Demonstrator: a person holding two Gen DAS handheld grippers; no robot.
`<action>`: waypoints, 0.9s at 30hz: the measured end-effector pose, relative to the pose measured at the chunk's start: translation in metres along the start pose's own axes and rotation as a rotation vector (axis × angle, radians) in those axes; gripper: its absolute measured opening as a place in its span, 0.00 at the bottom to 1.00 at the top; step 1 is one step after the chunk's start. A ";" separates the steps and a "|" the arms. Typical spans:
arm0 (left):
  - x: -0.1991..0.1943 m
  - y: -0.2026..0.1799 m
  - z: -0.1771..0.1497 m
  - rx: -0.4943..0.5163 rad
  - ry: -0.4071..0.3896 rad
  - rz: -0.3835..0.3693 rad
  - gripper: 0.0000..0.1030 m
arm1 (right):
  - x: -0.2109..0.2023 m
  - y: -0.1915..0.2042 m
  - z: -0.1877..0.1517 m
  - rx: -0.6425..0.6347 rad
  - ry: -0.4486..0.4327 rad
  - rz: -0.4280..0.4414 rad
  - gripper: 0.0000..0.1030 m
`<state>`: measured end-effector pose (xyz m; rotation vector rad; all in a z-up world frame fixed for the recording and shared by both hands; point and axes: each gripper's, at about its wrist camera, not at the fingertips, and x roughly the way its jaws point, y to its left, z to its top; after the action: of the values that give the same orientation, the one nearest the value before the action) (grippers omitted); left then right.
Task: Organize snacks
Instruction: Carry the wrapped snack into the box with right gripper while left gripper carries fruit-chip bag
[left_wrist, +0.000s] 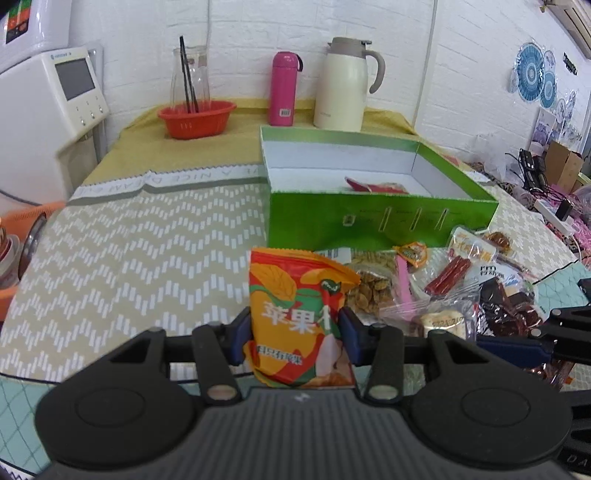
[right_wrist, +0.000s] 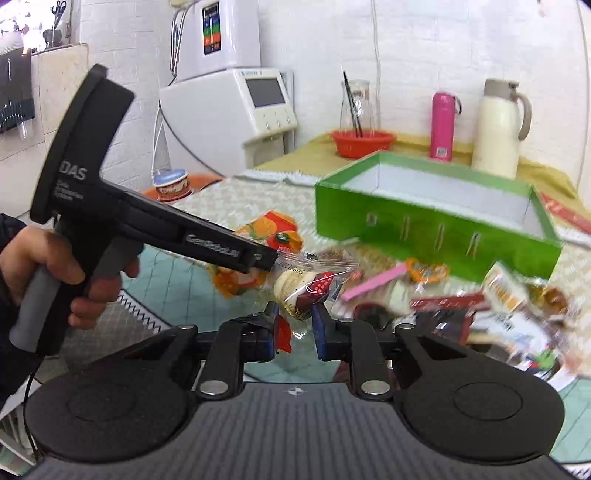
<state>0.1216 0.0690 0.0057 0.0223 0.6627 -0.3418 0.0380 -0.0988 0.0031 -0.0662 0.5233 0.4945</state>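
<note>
Left tool (left_wrist: 295, 334): clenched on an orange, red and green foil snack packet with white characters (left_wrist: 295, 314); blue pads press both sides and the packet stands upright, lifted off the bench.
Right tool (right_wrist: 294, 330): clenched on a clear plastic wrapper with pale round biscuits and a red patch (right_wrist: 301, 288); the blue pads pinch its lower end, and the wrapper rises above them.
Left hand (right_wrist: 44, 266): seen in the right wrist view, wrapped round the grey grip of the black left tool, dark sleeve at the wrist.
Green cardboard box with white inside (left_wrist: 369, 210): open, on the bench beyond the snack pile, towards the right edge; a red packet (left_wrist: 373, 184) lies inside against the near wall.
Snack pile (left_wrist: 461, 291): loose on the bench just in front of the box, with a clear bag of yellow nuts (left_wrist: 369, 284), red sticks in clear wrap (left_wrist: 448, 275) and dark wrapped pieces.
Bench (left_wrist: 129, 258): covered by a beige chevron cloth.
Far edge of the bench: red plastic basket (left_wrist: 197, 118) holding a glass carafe, pink flask (left_wrist: 283, 88), cream jug with a grey handle (left_wrist: 345, 85).
</note>
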 end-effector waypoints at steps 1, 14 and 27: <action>-0.005 0.001 0.004 -0.003 -0.016 0.002 0.44 | -0.003 -0.002 0.003 -0.004 -0.013 -0.006 0.32; -0.004 -0.025 0.095 0.019 -0.168 -0.056 0.44 | -0.002 -0.076 0.062 0.022 -0.143 -0.170 0.31; 0.107 -0.034 0.140 -0.032 -0.052 0.009 0.44 | 0.067 -0.144 0.073 0.137 -0.052 -0.246 0.31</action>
<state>0.2732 -0.0138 0.0540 -0.0135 0.6160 -0.3218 0.1902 -0.1832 0.0241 0.0134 0.4887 0.2192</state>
